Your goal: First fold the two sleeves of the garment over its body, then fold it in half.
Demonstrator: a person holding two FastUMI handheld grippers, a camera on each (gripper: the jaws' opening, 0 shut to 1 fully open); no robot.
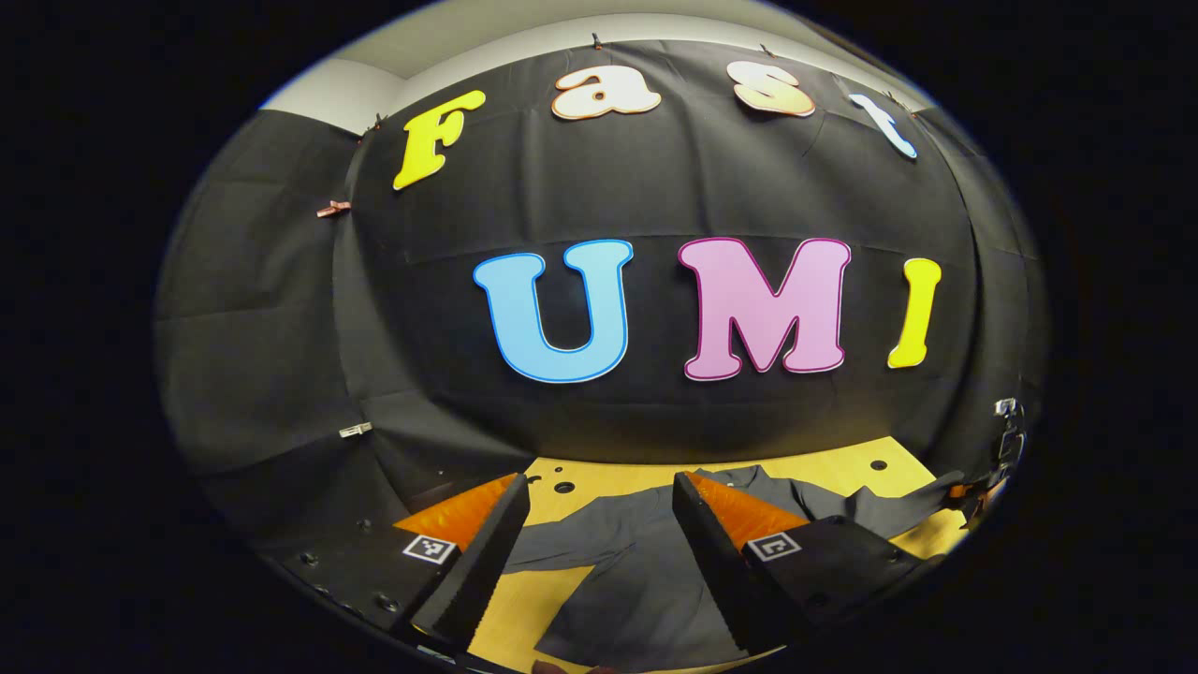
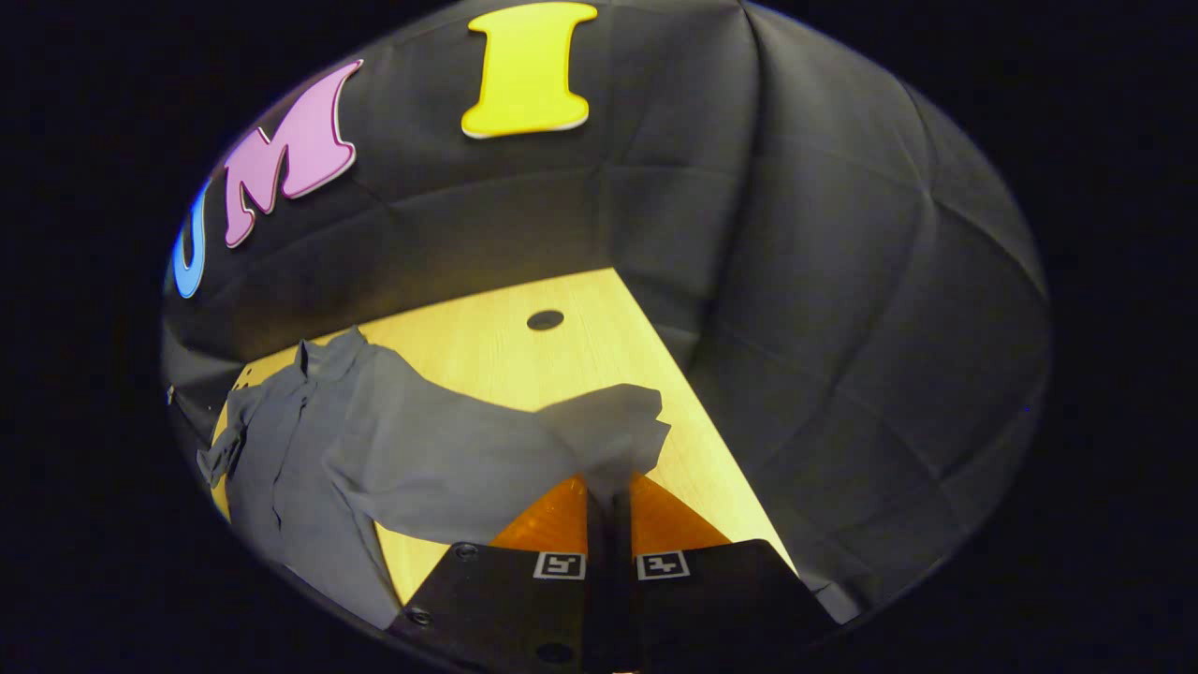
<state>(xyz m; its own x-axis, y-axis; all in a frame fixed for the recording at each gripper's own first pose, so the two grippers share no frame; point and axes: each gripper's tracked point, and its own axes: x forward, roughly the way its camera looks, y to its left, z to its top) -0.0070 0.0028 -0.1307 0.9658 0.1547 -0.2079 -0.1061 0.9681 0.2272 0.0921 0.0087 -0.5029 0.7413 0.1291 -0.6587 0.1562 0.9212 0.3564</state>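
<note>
A grey long-sleeved shirt (image 1: 636, 562) lies flat on the wooden table (image 1: 842, 463), collar toward the back wall. My left gripper (image 1: 599, 487) hovers open over the shirt's body with nothing between its fingers. In the right gripper view the shirt's body (image 2: 281, 449) lies at the left and one sleeve (image 2: 487, 449) rises off the table. My right gripper (image 2: 608, 491) is shut on the bunched cuff end (image 2: 613, 426) of that sleeve, holding it above the table (image 2: 524, 356). In the left gripper view that gripper (image 1: 978, 491) sits at the far right, at the end of the stretched sleeve (image 1: 889, 505).
The black cloth wall closes the booth behind and on both sides of the table. Round holes (image 2: 545, 319) (image 1: 878, 464) dot the tabletop near the back. The table's right edge (image 2: 693, 412) runs close to the lifted sleeve.
</note>
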